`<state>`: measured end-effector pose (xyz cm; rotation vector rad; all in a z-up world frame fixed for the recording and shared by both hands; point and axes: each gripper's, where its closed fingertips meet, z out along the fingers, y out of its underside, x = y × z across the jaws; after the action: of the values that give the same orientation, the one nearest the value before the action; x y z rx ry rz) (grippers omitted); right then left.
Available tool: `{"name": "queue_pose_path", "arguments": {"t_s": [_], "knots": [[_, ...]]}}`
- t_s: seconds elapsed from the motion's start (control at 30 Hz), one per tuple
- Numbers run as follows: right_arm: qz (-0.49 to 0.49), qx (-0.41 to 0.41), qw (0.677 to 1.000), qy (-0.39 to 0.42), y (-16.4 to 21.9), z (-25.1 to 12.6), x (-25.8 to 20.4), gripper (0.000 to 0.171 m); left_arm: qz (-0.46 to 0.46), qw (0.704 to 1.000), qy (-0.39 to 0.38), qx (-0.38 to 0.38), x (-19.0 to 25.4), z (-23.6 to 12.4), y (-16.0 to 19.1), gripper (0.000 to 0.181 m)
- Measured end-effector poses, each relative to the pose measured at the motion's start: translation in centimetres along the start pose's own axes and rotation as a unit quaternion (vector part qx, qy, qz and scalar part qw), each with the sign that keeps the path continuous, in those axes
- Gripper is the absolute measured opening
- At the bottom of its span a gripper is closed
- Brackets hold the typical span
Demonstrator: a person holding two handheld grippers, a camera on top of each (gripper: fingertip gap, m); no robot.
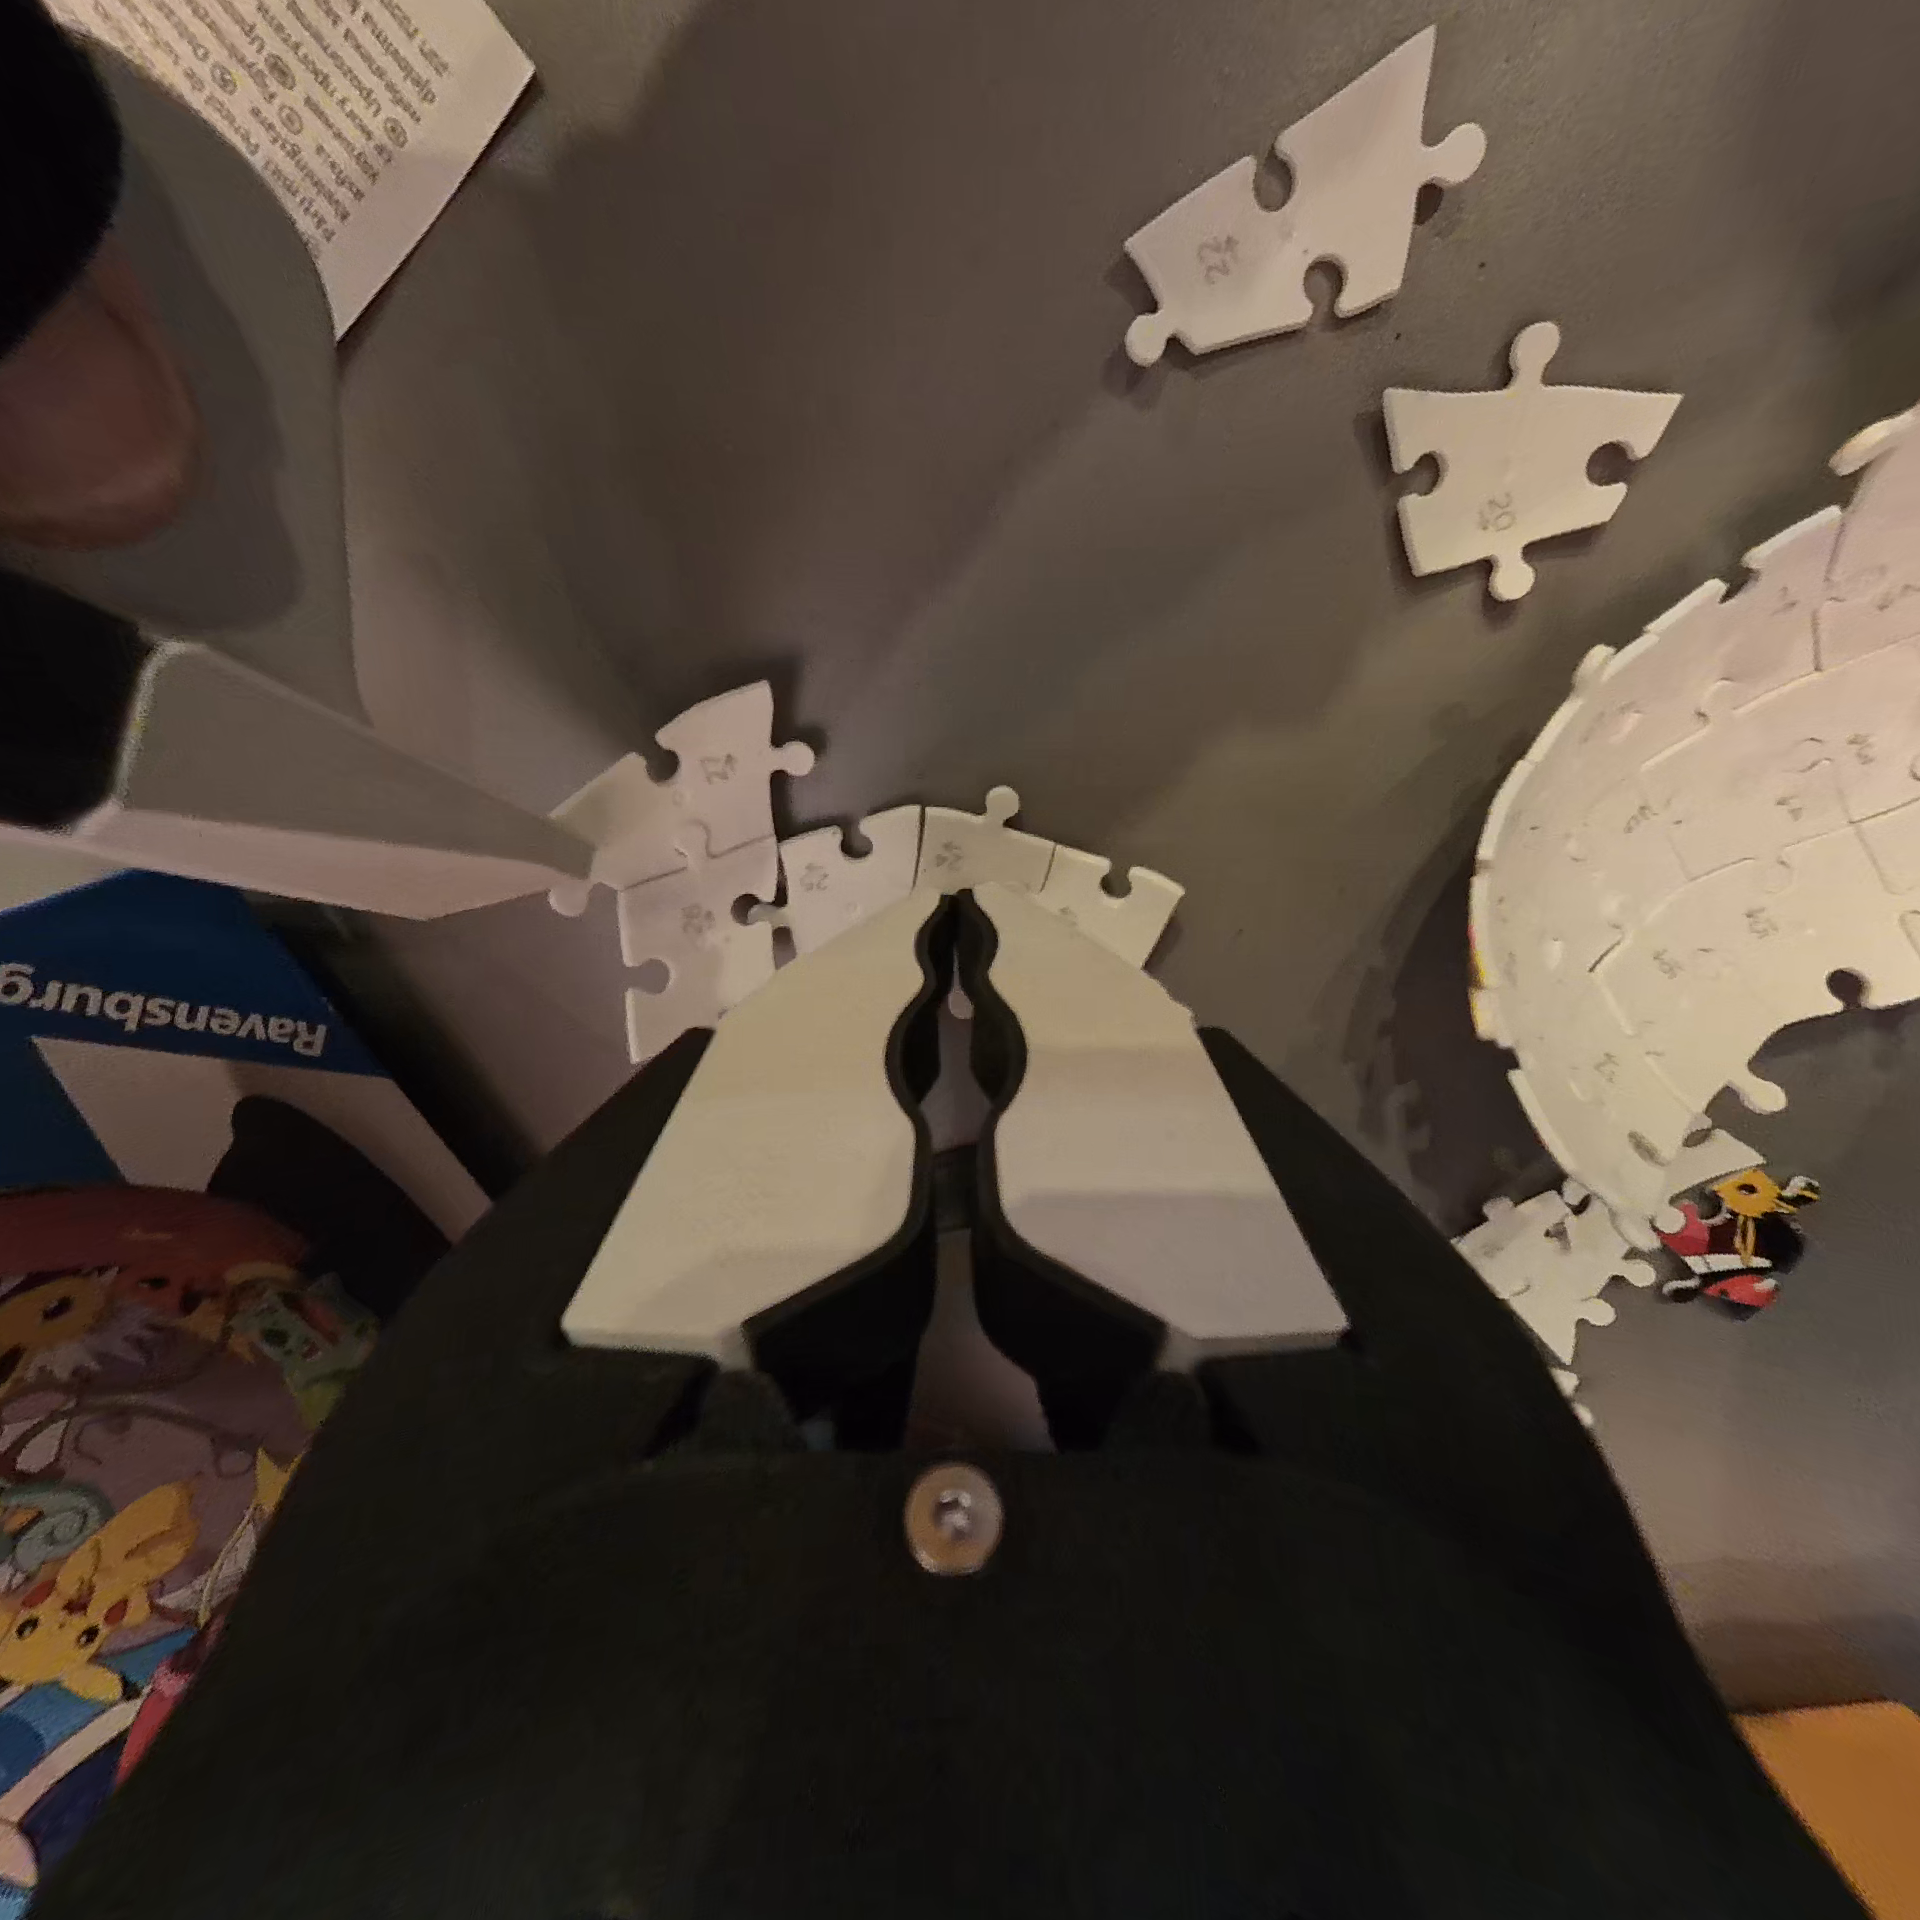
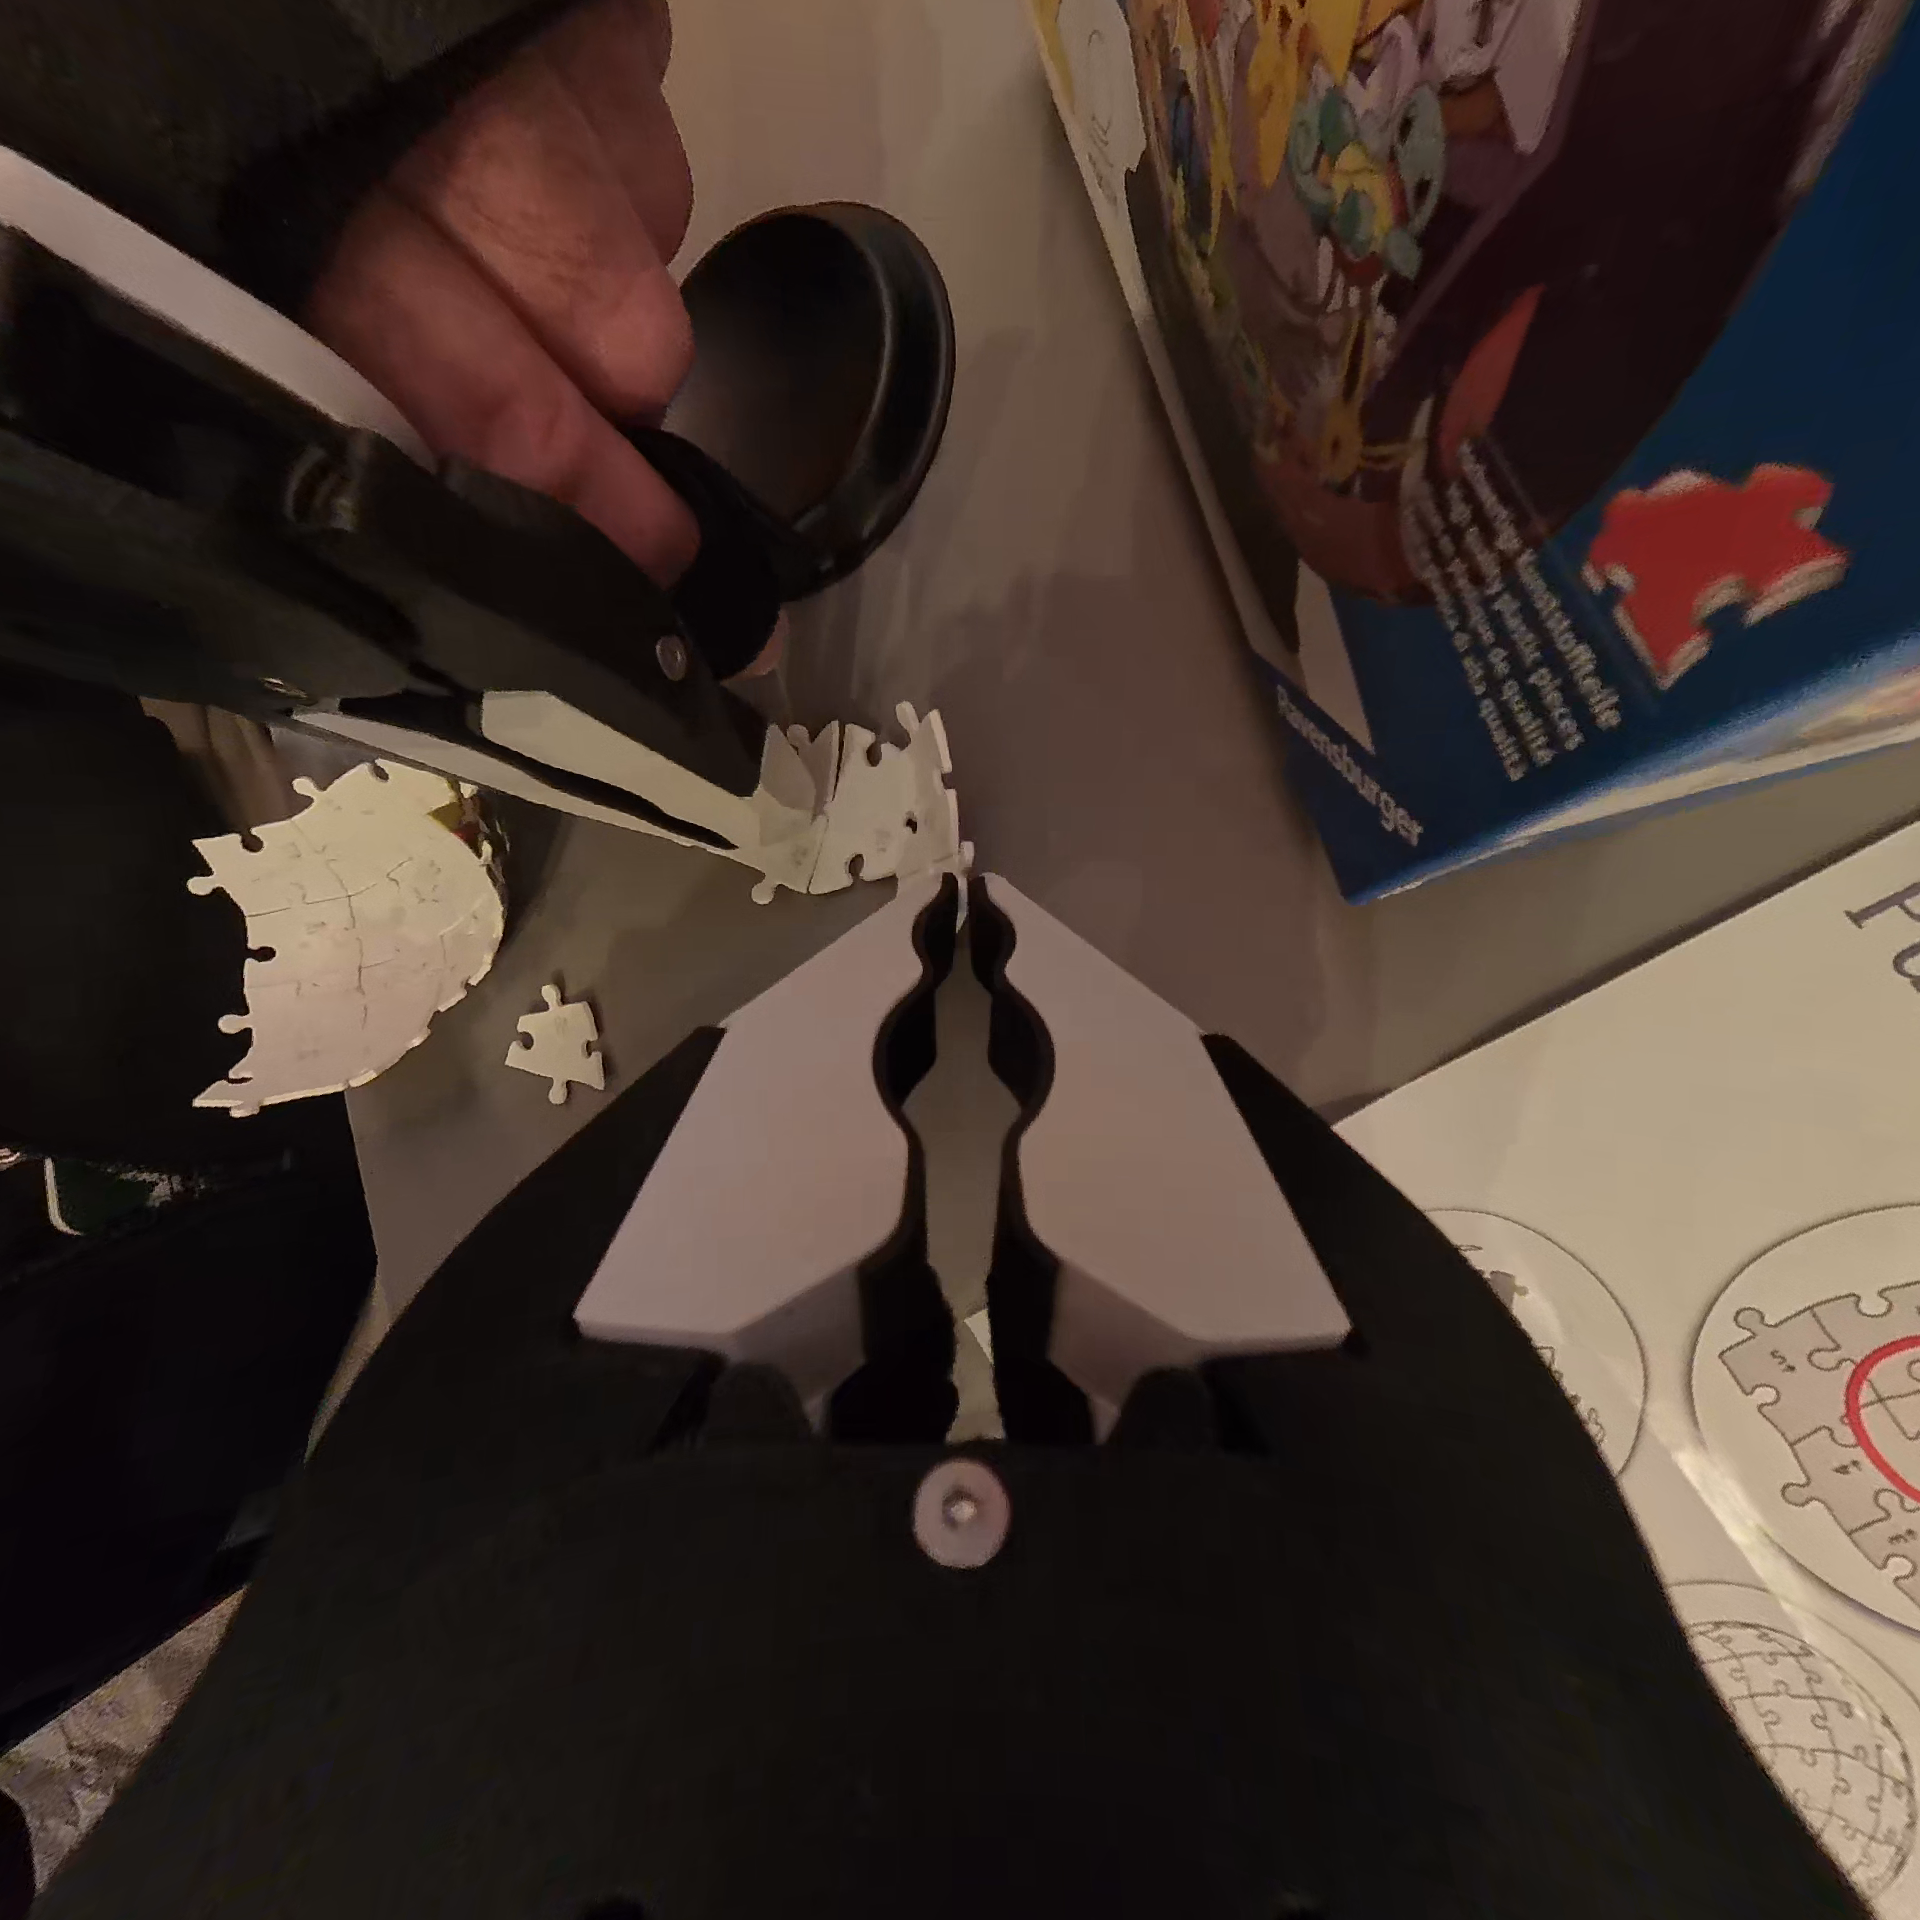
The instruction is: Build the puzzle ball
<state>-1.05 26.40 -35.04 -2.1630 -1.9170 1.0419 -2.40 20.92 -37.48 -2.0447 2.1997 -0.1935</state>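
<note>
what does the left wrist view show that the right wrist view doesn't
Only the left wrist view: a two-piece cluster lying flat at top, and a colourful piece under the half ball.

Only the right wrist view: a hand holding the left claw, a black round stand, and diagram sheets.

Both: the joined strip gripped by the left claw and right claw, the half ball, a loose piece, and the box.
</note>
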Motion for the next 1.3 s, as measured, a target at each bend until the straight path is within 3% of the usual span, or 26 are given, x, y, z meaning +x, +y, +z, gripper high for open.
{"name": "queue_pose_path", "arguments": {"t_s": [0.23, 0.8, 1.03, 1.3], "knots": [[0.005, -0.007, 1.000, -0.003, 0.2, 0.5, 0.1, 0.001, -0.039, 0.998, -0.027, 0.032, -0.8, -1.1, 0.3, 0.000], [0.042, -0.032, 0.998, -0.015, 0.3, 1.3, 0.0, 0.001, -0.039, 0.999, -0.018, -0.002, -0.9, -0.2, 1.3, 0.000], [0.045, -0.030, 0.998, -0.012, 0.5, 1.4, 0.2, 0.001, -0.068, 0.996, -0.053, 0.040, -2.6, -1.1, 0.9, 0.000], [0.047, -0.027, 0.998, -0.011, 0.5, 1.5, 0.3, 0.002, -0.082, 0.996, -0.029, 0.025, -2.8, 0.0, 1.0, 0.000]]}}
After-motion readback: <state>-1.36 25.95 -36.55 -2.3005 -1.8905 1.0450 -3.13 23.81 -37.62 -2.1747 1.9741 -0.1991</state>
